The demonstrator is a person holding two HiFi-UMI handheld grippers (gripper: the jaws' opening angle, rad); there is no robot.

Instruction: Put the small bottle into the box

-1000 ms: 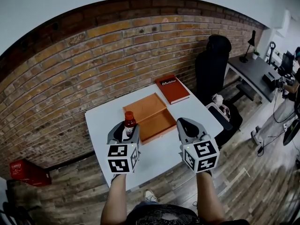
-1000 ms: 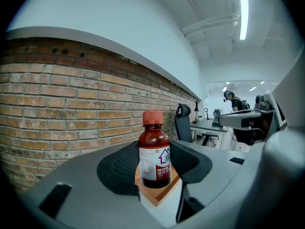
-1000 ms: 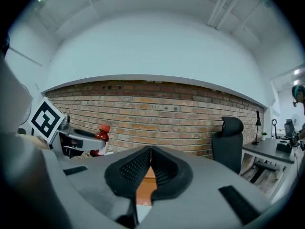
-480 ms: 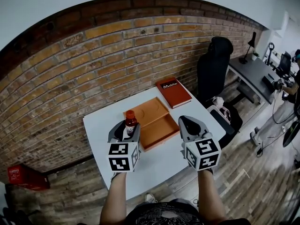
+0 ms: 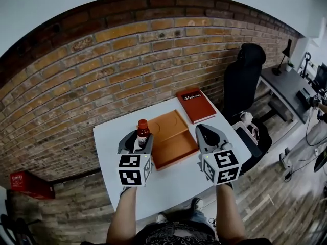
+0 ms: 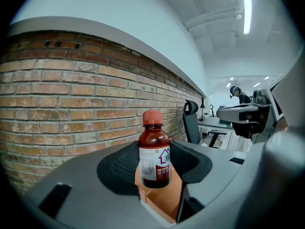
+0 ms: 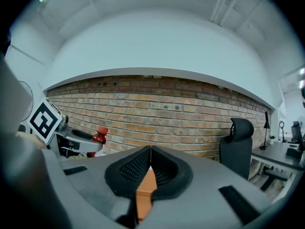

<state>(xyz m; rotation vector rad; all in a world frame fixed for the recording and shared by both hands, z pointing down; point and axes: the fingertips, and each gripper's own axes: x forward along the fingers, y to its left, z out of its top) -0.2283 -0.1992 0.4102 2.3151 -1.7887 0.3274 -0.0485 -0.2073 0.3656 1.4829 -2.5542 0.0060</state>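
Small bottle (image 5: 142, 131) is up in the left gripper (image 5: 137, 141), standing upright with its red cap on top and the dark body pinched on both sides by the ribbed pads. The left gripper view shows it plainly: the white label faces the camera, the jaws are clamped on the lower half of the bottle (image 6: 154, 151), and the orange box (image 6: 162, 202) shows directly beneath it. In the head view the open orange box (image 5: 173, 142) lies at the middle of the white table (image 5: 110, 137), and the bottle hangs at the box's 9 o'clock edge.

Over to the right gripper (image 5: 204, 133), hovering at the box's 3 o'clock side. Its own view shows the two jaws pressed together with nothing between them, and a strip of orange box (image 7: 145, 192) below the tips. At 9 o'clock in that view sits the left gripper with the bottle (image 7: 98, 138).

A red book (image 5: 196, 105) lies at 1 o'clock from the box, near the table's far corner. A black office chair (image 5: 245, 80) stands off the table at 2 o'clock, and a brick wall (image 5: 102, 70) runs behind.
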